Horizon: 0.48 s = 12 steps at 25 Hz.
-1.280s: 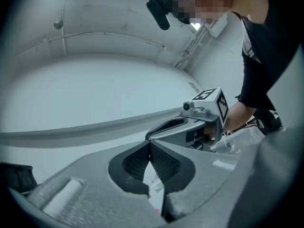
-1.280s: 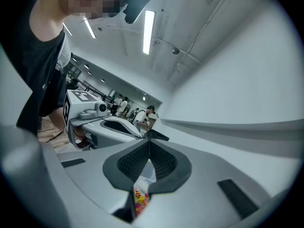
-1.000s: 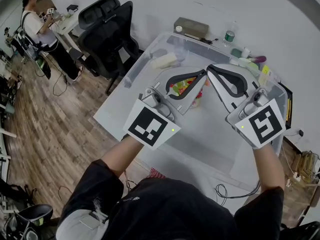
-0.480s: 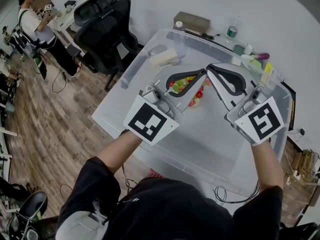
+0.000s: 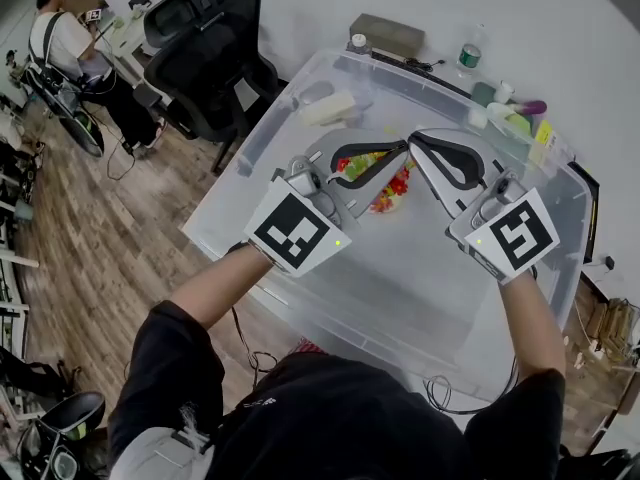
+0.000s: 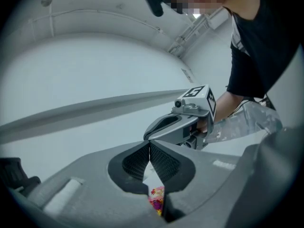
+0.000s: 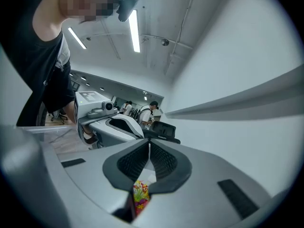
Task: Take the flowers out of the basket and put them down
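A small bunch of red, yellow and green flowers (image 5: 385,183) sits on the clear plastic tub (image 5: 400,268) in the head view; the basket itself is hidden by the grippers. My left gripper (image 5: 404,149) and right gripper (image 5: 416,138) both hover just above the flowers, tips almost touching each other. Both are shut with nothing between the pads. In the left gripper view the flowers (image 6: 156,199) peek out below the shut left gripper (image 6: 149,146), and the right gripper (image 6: 185,122) faces it. The right gripper view shows the flowers (image 7: 139,194) under the shut right gripper (image 7: 149,144).
A black office chair (image 5: 215,53) stands left of the tub, and a person (image 5: 65,43) stands at the far left. A brown box (image 5: 385,33), a bottle (image 5: 467,58) and small items (image 5: 515,118) line the back edge. A pale object (image 5: 330,108) lies on the tub's back left.
Both grippers have sunk a little toward the flowers, staying shut with their tips close together.
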Motion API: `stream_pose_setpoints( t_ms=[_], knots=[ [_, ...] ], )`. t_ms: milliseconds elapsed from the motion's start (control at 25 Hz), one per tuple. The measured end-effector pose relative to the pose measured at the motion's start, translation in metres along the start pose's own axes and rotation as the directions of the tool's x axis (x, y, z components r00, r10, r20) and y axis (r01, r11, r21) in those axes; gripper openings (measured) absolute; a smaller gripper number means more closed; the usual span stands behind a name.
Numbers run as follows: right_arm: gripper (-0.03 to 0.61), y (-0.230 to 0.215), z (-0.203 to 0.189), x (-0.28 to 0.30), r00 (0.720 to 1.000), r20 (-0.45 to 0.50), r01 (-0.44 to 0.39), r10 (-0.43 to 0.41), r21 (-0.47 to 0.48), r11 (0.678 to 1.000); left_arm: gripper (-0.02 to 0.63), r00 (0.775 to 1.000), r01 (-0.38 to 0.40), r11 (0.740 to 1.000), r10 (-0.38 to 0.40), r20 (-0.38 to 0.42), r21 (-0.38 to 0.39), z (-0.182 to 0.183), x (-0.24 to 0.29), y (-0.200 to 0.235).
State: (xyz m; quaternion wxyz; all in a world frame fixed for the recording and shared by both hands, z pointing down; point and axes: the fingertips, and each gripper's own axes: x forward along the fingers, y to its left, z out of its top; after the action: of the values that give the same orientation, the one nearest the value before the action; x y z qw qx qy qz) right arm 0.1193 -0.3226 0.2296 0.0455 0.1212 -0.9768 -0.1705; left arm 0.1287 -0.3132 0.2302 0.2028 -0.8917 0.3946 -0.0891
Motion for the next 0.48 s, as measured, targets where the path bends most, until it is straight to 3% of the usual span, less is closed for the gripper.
stream_pose_setpoints(
  t_ms=[80, 240, 480],
  knots=[
    [0.018, -0.001, -0.005, 0.002, 1.0, 0.001, -0.008, 0.008, 0.01, 1.0, 0.006, 0.999, 0.027, 0.999, -0.027, -0.019, -0.038, -0.007, 0.001, 0.001],
    [0.018, -0.001, -0.013, 0.003, 1.0, 0.015, -0.021, 0.02, 0.042, 0.999, 0.006, 0.997, 0.064, 0.997, -0.063, -0.043, 0.035, -0.014, 0.003, -0.001],
    [0.018, 0.0, -0.028, 0.008, 1.0, -0.004, -0.026, 0.026, 0.018, 0.999, 0.006, 0.997, 0.06, 0.998, -0.059, -0.049, 0.015, -0.03, 0.006, -0.002]
  ],
)
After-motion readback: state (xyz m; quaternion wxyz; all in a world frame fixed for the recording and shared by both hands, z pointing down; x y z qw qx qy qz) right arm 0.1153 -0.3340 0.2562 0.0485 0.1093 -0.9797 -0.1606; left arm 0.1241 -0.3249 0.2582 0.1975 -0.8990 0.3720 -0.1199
